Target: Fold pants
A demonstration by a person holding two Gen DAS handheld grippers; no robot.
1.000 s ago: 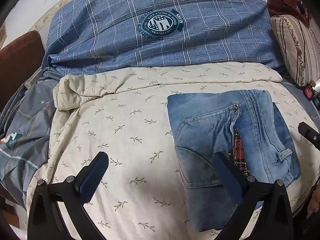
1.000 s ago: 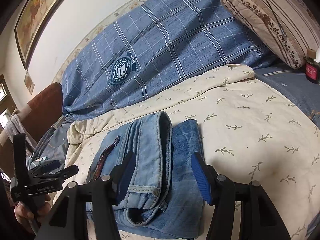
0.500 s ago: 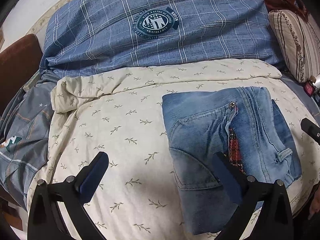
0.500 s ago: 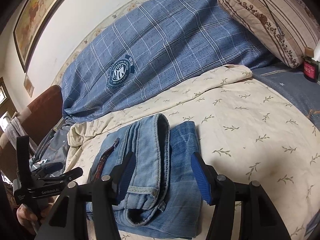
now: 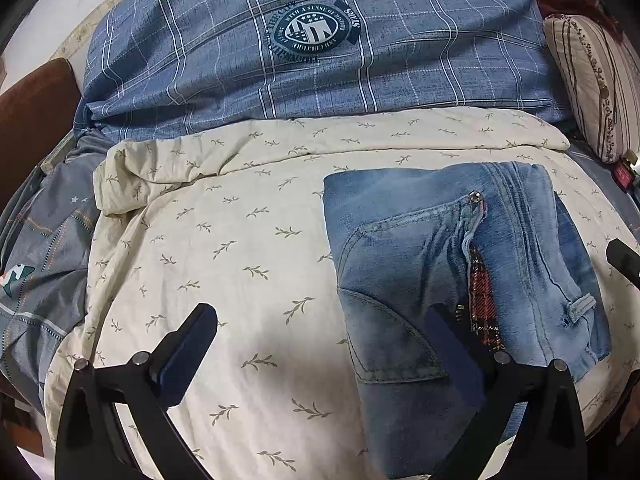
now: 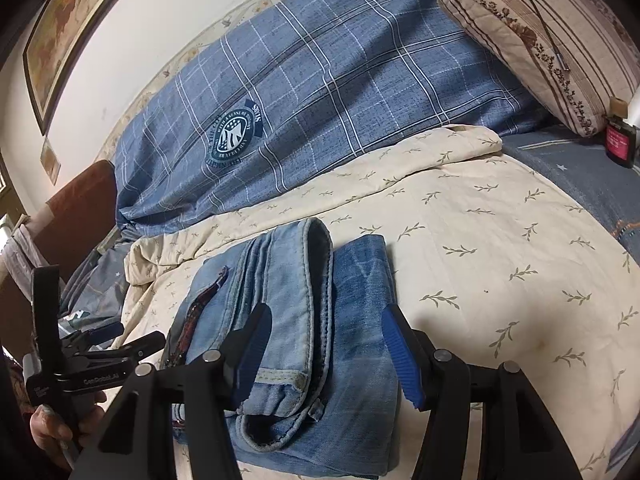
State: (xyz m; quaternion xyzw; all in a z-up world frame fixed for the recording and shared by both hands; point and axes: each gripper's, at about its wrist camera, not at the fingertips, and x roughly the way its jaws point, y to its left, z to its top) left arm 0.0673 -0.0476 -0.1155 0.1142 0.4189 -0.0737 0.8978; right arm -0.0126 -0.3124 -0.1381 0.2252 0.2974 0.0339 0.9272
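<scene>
The blue jeans (image 5: 448,276) lie folded into a compact stack on the cream leaf-print blanket (image 5: 240,240), with a red plaid lining showing at the fly. In the right wrist view the jeans (image 6: 304,320) show the waistband fold on top. My left gripper (image 5: 320,348) is open and empty, above the blanket at the jeans' left edge, its right finger over the denim. My right gripper (image 6: 326,352) is open and empty, straddling the stack from the other side without gripping it. The left gripper also shows in the right wrist view (image 6: 132,344), held by a hand.
A blue plaid duvet (image 5: 320,48) is bunched behind the blanket. A striped pillow (image 6: 540,28) lies at the far right, with a small dark red bottle (image 6: 619,142) beside it. A brown headboard (image 5: 32,112) stands at the left. A framed picture (image 6: 76,28) hangs on the wall.
Both grippers have drawn back slightly from the folded jeans, staying open. The jeans have not moved.
</scene>
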